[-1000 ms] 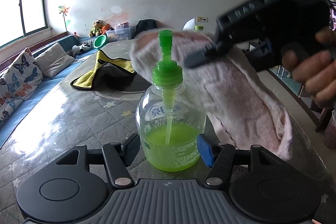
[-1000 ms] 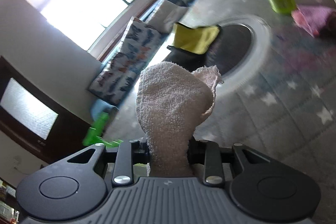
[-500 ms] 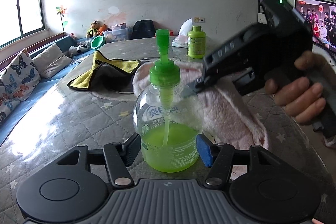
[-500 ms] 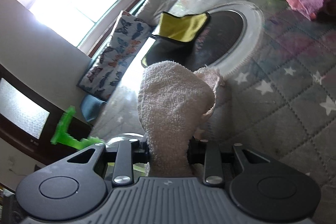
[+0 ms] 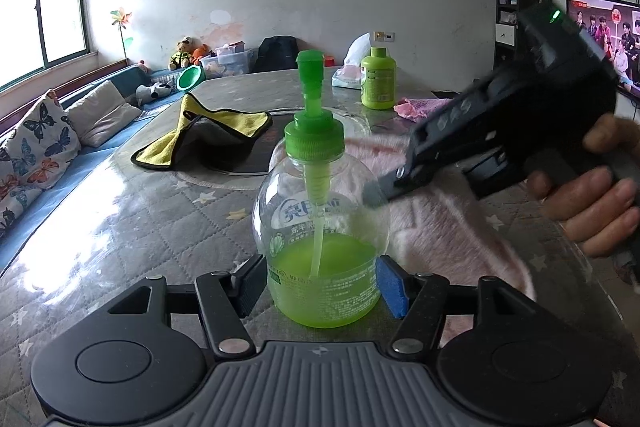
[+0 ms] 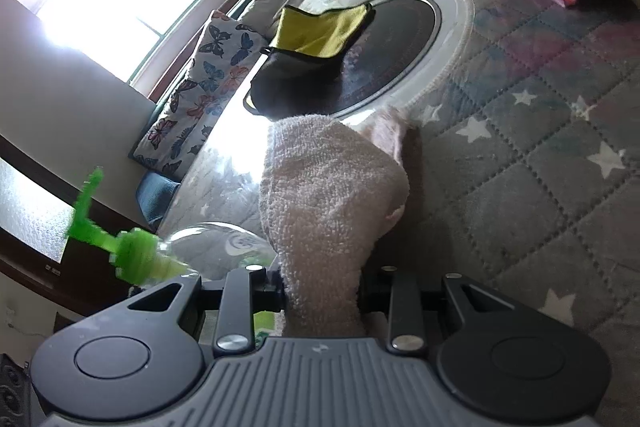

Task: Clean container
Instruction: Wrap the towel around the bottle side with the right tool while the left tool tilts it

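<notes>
- The left gripper (image 5: 322, 283) is clamped on the lower body of the clear pump bottle (image 5: 322, 235), which stands upright on the quilted table (image 5: 120, 227).
- The right gripper (image 6: 322, 297) pinches a pale pink towel (image 6: 328, 195), draped just beside the bottle's right side.
- Farther back lie a yellow cloth (image 5: 224, 127) and a green bottle (image 5: 378, 77).

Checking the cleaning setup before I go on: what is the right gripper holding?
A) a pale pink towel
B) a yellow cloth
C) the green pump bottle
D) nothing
A: in the right wrist view the right gripper is clamped on a pale pink towel, while the pump bottle sits between the left gripper's pads.
</notes>
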Available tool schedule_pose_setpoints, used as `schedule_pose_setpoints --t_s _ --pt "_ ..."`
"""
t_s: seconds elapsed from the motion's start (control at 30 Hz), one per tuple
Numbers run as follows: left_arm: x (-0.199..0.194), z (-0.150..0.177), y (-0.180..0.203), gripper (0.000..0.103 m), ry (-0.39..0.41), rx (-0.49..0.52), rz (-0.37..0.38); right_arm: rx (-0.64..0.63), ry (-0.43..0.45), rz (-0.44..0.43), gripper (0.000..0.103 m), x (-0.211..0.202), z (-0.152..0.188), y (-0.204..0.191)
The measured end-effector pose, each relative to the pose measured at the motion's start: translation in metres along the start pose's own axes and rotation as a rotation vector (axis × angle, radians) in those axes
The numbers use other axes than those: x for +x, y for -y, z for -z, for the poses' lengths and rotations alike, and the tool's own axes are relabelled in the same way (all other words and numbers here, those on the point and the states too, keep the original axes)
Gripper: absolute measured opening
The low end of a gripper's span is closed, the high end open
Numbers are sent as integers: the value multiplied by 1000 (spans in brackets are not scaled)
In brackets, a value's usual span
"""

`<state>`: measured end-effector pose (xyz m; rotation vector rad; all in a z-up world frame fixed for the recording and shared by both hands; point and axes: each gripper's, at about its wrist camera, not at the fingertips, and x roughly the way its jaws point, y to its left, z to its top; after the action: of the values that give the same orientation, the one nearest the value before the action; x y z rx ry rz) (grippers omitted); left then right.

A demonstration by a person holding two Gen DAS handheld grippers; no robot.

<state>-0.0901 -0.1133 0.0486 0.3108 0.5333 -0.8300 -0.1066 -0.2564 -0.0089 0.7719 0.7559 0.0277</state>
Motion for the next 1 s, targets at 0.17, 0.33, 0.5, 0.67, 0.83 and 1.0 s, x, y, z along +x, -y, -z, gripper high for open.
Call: schedule_pose_setpoints --t_s 0.17,0.33,0.5,0.67,0.83,1.0 --pt "3 2 0 67 -2 -11 -3 -26 55 -80 30 -26 -10 -20" --pt "8 5 0 71 -3 -20 0 -47 66 -147 30 -29 -21 -36" --pt "20 11 -1 76 -24 -17 5 -5 57 -128 30 -12 -22 -25" --pt "35 14 -1 82 -46 -13 8 30 29 -95 33 2 -20 -8" --pt "48 19 0 84 -71 -5 18 57 -9 -54 32 19 -15 7" --pt "55 23 -3 103 -76 -26 10 50 -17 -24 32 23 -7 12"
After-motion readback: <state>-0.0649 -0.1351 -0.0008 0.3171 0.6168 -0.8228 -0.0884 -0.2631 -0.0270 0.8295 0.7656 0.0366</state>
